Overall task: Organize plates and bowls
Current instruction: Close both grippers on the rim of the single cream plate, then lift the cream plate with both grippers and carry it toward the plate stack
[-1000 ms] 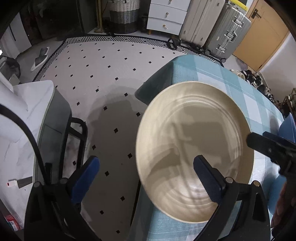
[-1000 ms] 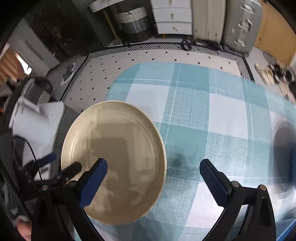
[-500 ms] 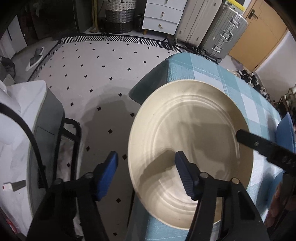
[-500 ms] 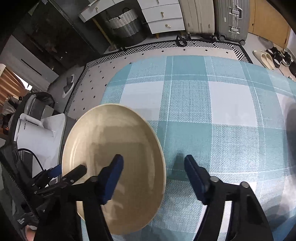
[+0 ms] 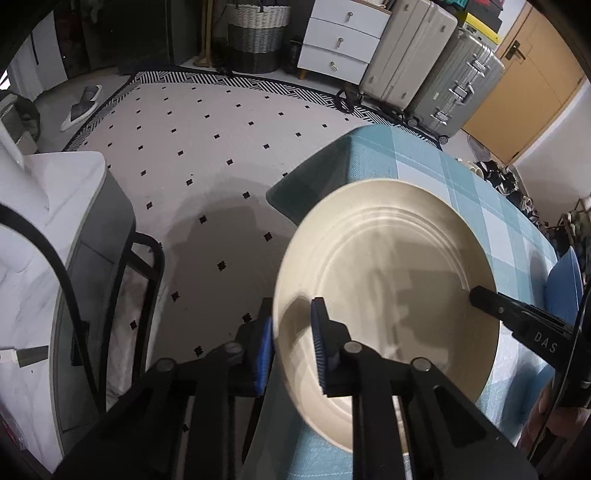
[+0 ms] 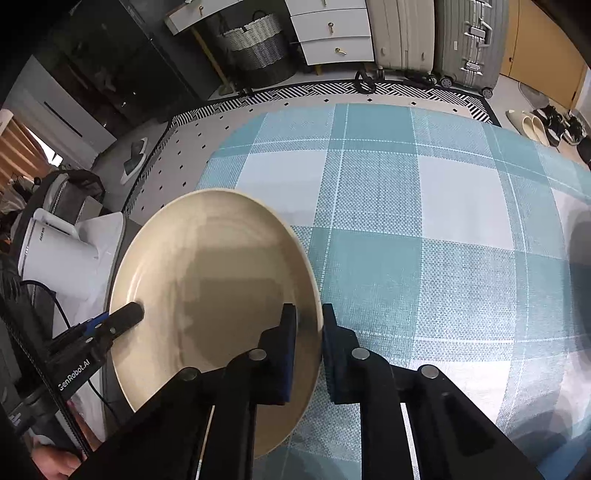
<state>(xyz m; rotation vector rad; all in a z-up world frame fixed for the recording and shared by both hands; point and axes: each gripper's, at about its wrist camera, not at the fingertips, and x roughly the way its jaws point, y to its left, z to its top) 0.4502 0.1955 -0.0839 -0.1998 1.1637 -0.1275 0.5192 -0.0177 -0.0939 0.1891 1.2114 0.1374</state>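
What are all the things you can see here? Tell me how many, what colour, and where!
plate: one, cream, at the table's corner, rim pinched on two opposite sides
tablecloth: one, teal and white check, covering the table
rug: one, pale with black diamonds and a striped border, on the floor
suitcases: two, beige and silver, against the far wall
drawer unit: one, white, beside the suitcases
basket: one, white and grey woven, next to the drawers
kettle: one, white, on a side surface left of the table
left gripper: black with blue pads, just closed on the plate's rim
right gripper: black with blue pads, just closed on the opposite rim
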